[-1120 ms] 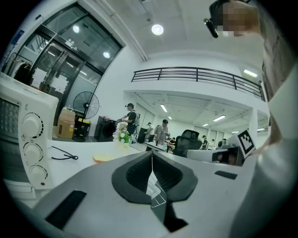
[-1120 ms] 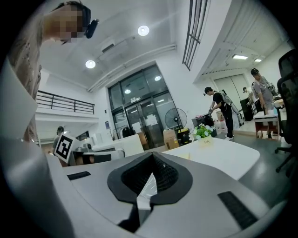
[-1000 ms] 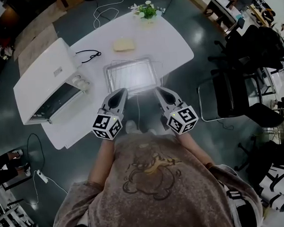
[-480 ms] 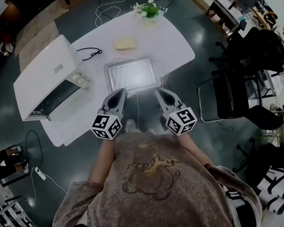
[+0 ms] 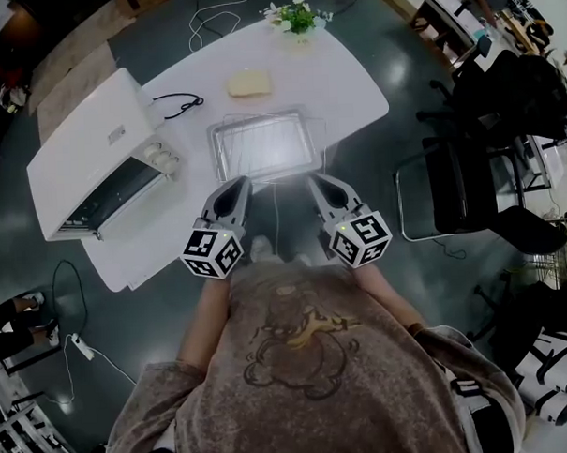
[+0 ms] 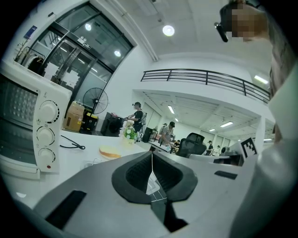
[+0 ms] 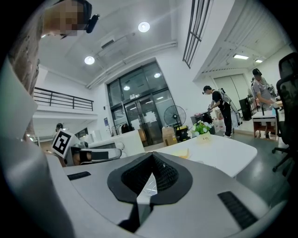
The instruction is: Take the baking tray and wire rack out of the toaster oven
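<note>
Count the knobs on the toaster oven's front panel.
3, in one column on the toaster oven panel: top knob, middle knob, bottom knob. None appears hidden.

left gripper: jaws together | right gripper: jaws together | side by side

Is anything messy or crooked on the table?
Nothing looks spilled or broken. The only slightly odd thing is the wire rack, which pokes out past the right side of the baking tray on the table, so the two don't line up neatly.
</note>
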`<state>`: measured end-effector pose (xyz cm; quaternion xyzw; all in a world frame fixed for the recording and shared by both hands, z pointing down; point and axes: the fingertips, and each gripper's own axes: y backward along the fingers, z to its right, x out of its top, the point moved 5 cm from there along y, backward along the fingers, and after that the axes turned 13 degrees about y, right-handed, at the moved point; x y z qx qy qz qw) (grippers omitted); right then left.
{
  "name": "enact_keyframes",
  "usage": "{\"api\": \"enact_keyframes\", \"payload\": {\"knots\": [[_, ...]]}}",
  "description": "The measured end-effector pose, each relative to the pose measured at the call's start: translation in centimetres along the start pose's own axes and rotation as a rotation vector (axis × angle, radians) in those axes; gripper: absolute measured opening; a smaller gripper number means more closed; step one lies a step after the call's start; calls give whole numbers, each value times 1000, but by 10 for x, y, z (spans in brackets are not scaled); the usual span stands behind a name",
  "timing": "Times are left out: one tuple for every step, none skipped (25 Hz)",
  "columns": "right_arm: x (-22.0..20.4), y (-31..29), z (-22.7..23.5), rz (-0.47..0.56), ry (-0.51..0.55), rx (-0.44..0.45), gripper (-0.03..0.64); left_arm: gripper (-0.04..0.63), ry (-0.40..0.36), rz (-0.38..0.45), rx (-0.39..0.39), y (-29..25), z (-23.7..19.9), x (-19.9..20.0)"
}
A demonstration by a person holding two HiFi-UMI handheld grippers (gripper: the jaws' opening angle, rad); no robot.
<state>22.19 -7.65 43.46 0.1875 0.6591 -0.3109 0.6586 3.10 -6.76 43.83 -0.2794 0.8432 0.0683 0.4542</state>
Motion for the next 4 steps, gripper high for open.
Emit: {"api": "enact_keyframes", "payload": {"knots": [[-1,0,0,-3,0,-1,0,6,2,-2,1,0,0,-1],[-2,1,0,-6,0,-1,0,6,5,-3,2,1,0,-2],[-3,1,0,-9,0,0,0,6,7,-3,3,1,-1,-3],[-4,1,0,-11,0,0,0,6,10,-4,4,2,-1,-4]]}}
